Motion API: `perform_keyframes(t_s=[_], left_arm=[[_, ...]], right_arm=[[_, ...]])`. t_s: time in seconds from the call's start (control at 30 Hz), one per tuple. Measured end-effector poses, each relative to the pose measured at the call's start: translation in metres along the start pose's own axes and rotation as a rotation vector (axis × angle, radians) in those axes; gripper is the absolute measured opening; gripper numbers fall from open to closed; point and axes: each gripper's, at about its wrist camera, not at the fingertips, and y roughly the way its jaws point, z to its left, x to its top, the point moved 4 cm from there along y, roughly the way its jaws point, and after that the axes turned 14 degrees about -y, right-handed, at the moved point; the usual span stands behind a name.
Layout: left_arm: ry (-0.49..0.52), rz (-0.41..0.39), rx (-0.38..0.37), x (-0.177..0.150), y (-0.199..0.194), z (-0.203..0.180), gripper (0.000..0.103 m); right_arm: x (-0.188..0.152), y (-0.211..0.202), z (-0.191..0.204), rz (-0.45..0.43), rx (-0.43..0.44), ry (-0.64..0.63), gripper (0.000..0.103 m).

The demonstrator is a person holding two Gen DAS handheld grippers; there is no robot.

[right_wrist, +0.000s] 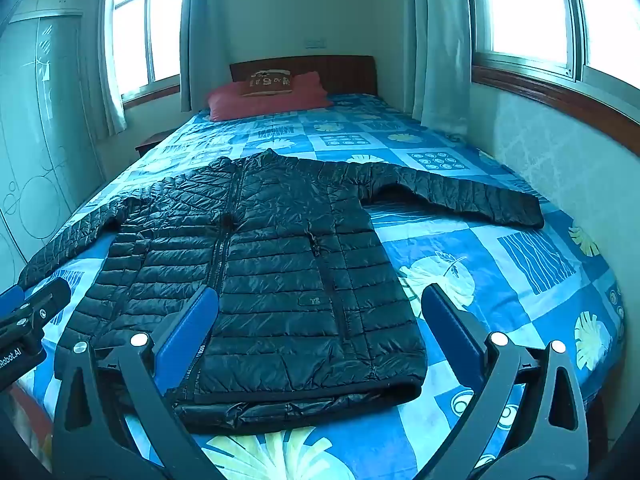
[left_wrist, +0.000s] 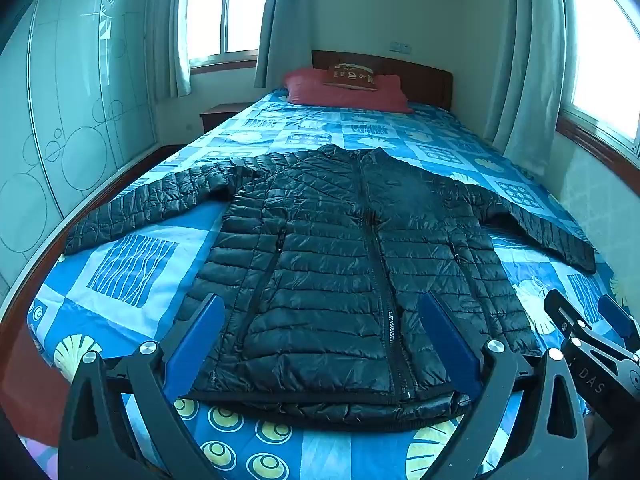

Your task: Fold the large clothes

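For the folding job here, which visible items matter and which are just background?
In play: black puffer jacket spread flat and zipped; left gripper and right gripper, both open, holding nothing.
Background: patterned bedspread, red pillow, small cushion, curtains, nightstand.

Black quilted jacket point(left_wrist: 332, 264), blue patterned bedspread point(left_wrist: 132, 268)

A blue patterned bed point(left_wrist: 132, 264) carries a spread black jacket point(left_wrist: 332, 264) and red pillow point(left_wrist: 344, 94).
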Motion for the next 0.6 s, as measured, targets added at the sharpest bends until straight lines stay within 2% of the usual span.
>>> perform_keyframes(t_s=[0.43, 0.6], left_arm=[[-0.002, 0.008, -0.001, 0.0000, -0.0006, -0.0004, 0.097], [-0.003, 0.012, 0.001, -0.0096, -0.0021, -0.0005, 0.097]], right_arm=[[-0.0014, 0.0017, 0.0020, 0.006, 0.001, 0.000, 0.101], [-0.0023, 0.0025, 0.0029, 0.007, 0.001, 0.000, 0.101]])
